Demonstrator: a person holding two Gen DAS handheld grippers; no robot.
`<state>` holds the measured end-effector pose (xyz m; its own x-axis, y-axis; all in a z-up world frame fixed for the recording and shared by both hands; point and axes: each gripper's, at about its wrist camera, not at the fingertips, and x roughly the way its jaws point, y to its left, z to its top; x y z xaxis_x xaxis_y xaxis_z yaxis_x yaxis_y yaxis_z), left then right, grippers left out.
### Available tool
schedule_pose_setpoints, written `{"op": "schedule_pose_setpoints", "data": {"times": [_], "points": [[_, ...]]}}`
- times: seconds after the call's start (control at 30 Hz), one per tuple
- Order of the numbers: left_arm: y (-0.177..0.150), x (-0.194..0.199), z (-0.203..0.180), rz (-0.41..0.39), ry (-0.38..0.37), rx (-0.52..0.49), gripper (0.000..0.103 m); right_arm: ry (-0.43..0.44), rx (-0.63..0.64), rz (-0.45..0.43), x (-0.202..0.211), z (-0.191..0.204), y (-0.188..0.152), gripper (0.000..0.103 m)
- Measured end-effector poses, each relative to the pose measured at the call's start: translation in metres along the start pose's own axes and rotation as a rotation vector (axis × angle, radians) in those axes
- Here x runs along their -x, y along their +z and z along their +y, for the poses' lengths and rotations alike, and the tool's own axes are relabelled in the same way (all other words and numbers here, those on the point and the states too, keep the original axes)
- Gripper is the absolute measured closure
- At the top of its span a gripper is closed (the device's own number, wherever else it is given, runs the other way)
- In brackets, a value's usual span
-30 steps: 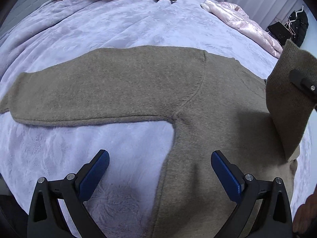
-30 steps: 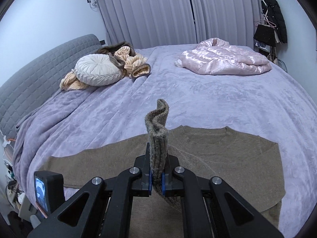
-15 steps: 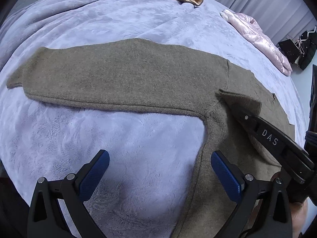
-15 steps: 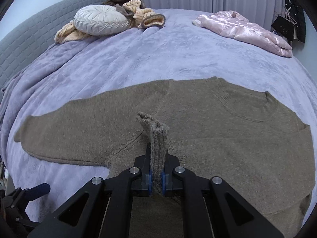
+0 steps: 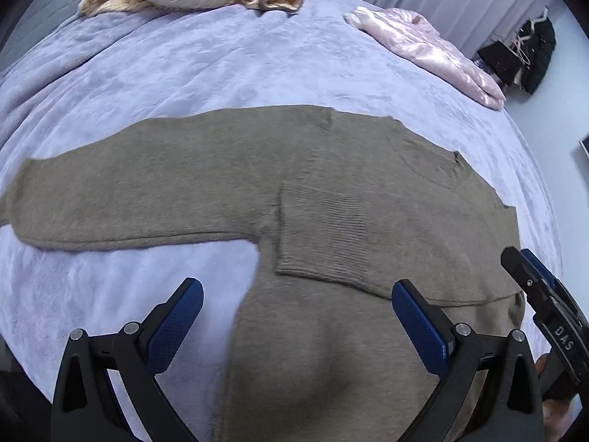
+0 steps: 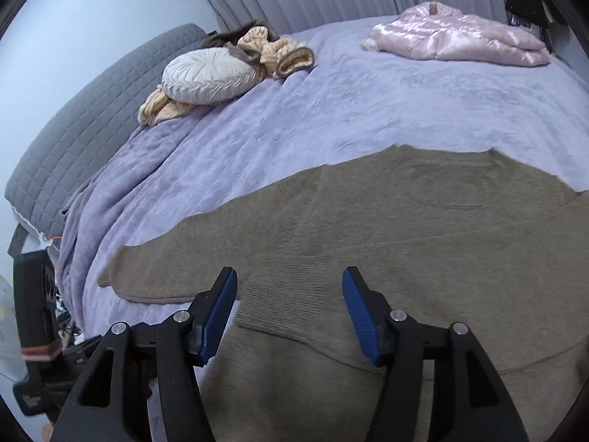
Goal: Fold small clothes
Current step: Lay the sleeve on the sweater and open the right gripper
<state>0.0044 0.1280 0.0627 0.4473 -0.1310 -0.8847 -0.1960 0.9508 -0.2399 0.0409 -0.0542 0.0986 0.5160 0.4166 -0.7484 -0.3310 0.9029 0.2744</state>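
Two other garments share the lavender bedspread with your work: a pink quilted jacket at the far right and a peach knit heap tucked around a round pale cushion at the far left, all well apart from the brown sweater and blocking nothing. The sweater lies flat near you, its long axis running left to right, one sleeve stretched out to the left, the other sleeve folded across the body with its ribbed cuff pointing left. Your left gripper hangs spread wide over the hem, holding nothing; your right gripper is likewise released, jaws apart above the folded cuff. Only the right view shows the grey quilted headboard; only the left shows the whole outstretched sleeve.
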Motion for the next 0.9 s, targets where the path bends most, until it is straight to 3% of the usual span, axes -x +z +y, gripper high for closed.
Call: {"op": "schedule_pose_setpoints", "data": {"times": [0.17, 0.27, 0.37, 0.57, 0.63, 0.73, 0.9], "points": [[0.014, -0.029, -0.052, 0.023, -0.001, -0.106, 0.0, -0.377, 0.014, -0.024, 0.05, -0.104, -0.032, 0.034], [0.021, -0.051, -0.069, 0.055, 0.026, -0.129, 0.0, -0.515, -0.041, 0.015, 0.067, -0.164, -0.056, 0.034], [0.021, -0.068, -0.081, 0.082, 0.047, -0.142, 0.0, -0.519, -0.103, 0.046, 0.072, -0.202, -0.067, 0.034], [0.015, -0.092, -0.089, 0.086, 0.127, -0.196, 0.0, -0.512, -0.094, 0.047, 0.046, -0.217, -0.061, 0.034], [0.015, -0.095, -0.083, 0.086, 0.099, -0.178, 0.0, -0.532, -0.147, 0.013, 0.05, -0.227, -0.059, 0.034], [0.016, -0.096, -0.08, 0.079, 0.101, -0.18, 0.0, -0.438, -0.284, -0.019, 0.058, -0.255, -0.062, 0.034], [0.015, -0.086, -0.083, 0.078, 0.107, -0.187, 0.0, -0.409, -0.291, -0.03, 0.06, -0.26, -0.074, 0.033]]}}
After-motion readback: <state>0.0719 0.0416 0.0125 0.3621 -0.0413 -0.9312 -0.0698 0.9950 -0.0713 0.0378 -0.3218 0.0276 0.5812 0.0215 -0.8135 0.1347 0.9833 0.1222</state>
